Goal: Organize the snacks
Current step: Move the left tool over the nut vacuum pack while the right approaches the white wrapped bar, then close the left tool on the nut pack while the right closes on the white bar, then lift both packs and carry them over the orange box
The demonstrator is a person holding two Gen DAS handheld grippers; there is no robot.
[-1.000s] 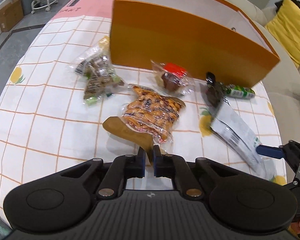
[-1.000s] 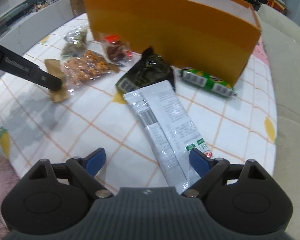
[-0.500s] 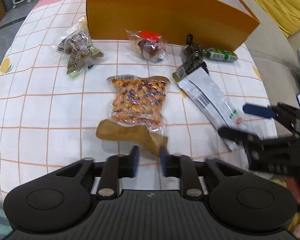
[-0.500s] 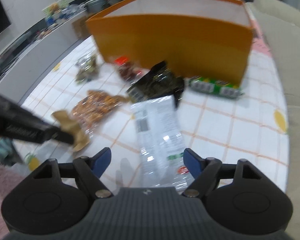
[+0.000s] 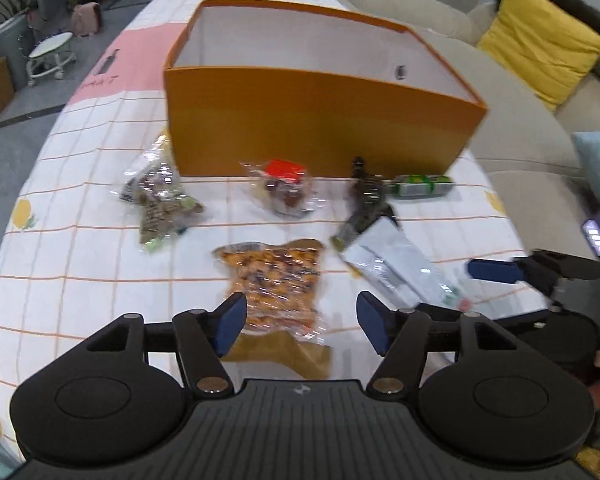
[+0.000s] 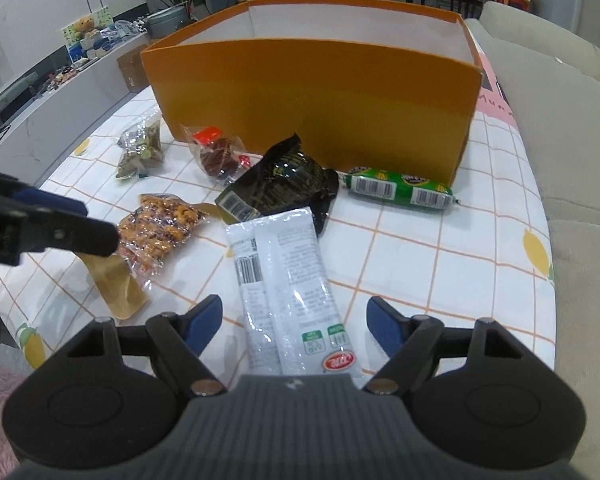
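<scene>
Checked tablecloth (image 6: 440, 256) under open orange cardboard box (image 6: 316, 96). Left gripper (image 5: 298, 322), jaws just opened, holds nothing, over clear nut pouch (image 5: 276, 280), lower centre. Right gripper (image 6: 294, 326), jaws apart, straddles white foil packet (image 6: 288, 280). Packet looks light, crinkly, slippery; pinch across its width.

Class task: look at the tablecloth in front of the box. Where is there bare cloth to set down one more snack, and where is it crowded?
Bare cloth lies right of the white foil packet, below the green wrapped roll, up to the table's edge. More lies left of the clear bag of dark candies. It is crowded along the orange cardboard box, where the black foil pouch overlaps the white packet.
</scene>
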